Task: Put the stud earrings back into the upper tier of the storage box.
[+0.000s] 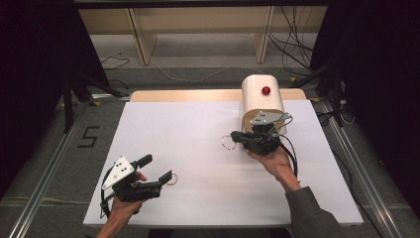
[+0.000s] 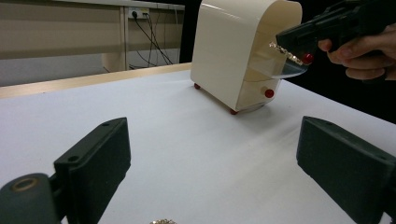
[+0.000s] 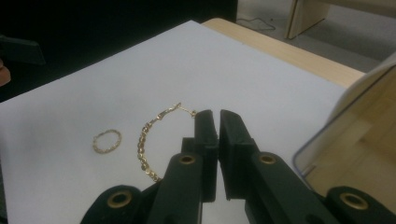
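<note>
My left tongs (image 1: 159, 168) sit low over the near left part of the white table (image 1: 198, 144), released, the two black jaws standing wide apart in the left gripper view with bare table between them. Just ahead of their tips, touching nothing, a small gold ring (image 1: 172, 179) lies flat on the table; in the left gripper view I catch only its top edge at the bottom of the picture, between the jaws. From the right gripper view the same ring (image 3: 106, 141) lies to the left of my other tongs, a little apart from the chain they carry. Further right, my right tongs (image 1: 234, 139) are clenched on a gold bracelet (image 1: 228, 143): in the right gripper view the jaws are pressed nearly together and the bracelet (image 3: 148, 148) hangs off their left side in a curve, pinched at one end at the tips. I see it raised off the table, not resting on it. Just behind and to the right of these tongs stands the cream box (image 1: 261, 99) with a red knob (image 1: 266, 90) on top; its clear door (image 3: 345, 130) stands open beside the right jaw, showing a wooden inside.
</note>
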### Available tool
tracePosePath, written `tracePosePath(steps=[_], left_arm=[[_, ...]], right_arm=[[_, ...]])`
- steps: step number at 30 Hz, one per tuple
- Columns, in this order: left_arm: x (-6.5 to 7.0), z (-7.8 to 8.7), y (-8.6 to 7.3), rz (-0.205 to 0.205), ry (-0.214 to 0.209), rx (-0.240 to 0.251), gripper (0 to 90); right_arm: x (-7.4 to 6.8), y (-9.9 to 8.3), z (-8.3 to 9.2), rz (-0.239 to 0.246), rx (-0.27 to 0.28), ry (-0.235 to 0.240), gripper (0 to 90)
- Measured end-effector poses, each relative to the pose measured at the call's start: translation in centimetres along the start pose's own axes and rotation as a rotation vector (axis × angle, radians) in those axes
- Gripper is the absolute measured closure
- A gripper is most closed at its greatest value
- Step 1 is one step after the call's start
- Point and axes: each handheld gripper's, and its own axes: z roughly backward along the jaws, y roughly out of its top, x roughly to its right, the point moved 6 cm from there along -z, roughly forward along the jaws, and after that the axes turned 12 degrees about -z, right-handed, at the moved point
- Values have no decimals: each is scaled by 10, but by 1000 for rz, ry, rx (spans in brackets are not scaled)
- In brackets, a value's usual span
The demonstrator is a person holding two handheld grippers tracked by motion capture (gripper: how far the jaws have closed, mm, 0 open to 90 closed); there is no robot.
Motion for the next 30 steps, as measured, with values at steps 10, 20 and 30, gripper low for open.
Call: tracePosePath(steps=[10,20,30], left_arm=[[0,0,0,0,0,0,94],[0,0,0,-2,1,0,94],[0,0,0,-2,2,-1,94]], right_arm=[[19,13,29,-27,78,-47,864],[44,17,47,-80,125,-121,864],[72,14,57,-147,154,-203,864]])
